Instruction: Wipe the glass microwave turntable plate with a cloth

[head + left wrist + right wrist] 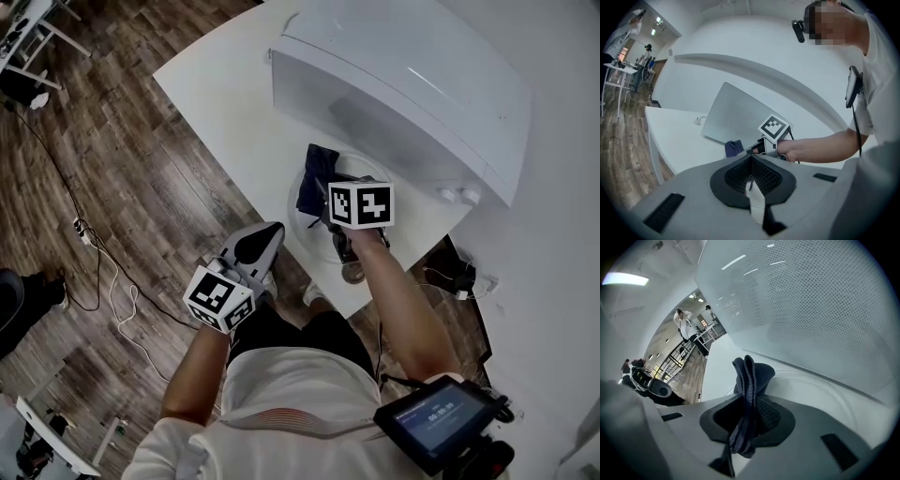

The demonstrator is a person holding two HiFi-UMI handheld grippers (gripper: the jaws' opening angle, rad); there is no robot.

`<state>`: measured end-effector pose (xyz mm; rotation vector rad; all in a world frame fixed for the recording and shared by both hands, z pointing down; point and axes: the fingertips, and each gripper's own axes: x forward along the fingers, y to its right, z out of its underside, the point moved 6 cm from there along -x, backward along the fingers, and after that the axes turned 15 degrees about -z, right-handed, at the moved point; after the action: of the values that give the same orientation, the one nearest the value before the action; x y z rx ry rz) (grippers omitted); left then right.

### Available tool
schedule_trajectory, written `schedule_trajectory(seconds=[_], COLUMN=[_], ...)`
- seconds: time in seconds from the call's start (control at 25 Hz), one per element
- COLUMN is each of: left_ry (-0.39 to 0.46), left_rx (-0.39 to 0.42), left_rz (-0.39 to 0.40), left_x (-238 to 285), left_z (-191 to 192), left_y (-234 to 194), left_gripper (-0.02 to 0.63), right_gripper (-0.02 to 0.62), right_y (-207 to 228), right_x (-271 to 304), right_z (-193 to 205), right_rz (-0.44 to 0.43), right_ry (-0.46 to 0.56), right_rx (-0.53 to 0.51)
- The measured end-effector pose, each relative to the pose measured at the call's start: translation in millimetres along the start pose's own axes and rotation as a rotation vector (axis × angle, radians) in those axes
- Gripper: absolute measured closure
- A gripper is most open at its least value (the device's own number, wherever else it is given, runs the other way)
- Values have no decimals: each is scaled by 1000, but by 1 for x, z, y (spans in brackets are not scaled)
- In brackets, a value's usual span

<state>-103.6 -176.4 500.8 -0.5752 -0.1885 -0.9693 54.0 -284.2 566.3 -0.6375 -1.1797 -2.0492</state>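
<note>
The clear glass turntable plate lies flat on the white table in front of the microwave; its rim curves past the right gripper. My right gripper is over the plate, shut on a dark blue cloth. The cloth sticks up in a fold from between the jaws and hangs over the plate. My left gripper is held off the table's near edge, close to the person's body, jaws together with nothing in them. In the left gripper view the cloth and right gripper show beyond my left gripper.
A white microwave stands at the back of the white table, its door just behind the plate. Cables lie on the wooden floor to the left. People stand far off in the room.
</note>
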Motion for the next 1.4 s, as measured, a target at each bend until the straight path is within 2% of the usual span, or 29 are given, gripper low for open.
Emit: schedule_trajectory(seconds=[0.2, 1.16, 1.4], left_ry=[-7, -51, -51], left_rx=[-1, 7, 11], left_rz=[9, 42, 47], left_x=[4, 25, 25], left_z=[0, 11, 9], left_y=[6, 36, 39], left_gripper=[597, 597, 597], right_gripper=[529, 529, 529], right_y=[13, 81, 85], right_x=[-15, -91, -105], right_z=[8, 42, 47], right_rz=[-16, 71, 104], right_ry=[30, 113, 86], right_rx=[48, 149, 114])
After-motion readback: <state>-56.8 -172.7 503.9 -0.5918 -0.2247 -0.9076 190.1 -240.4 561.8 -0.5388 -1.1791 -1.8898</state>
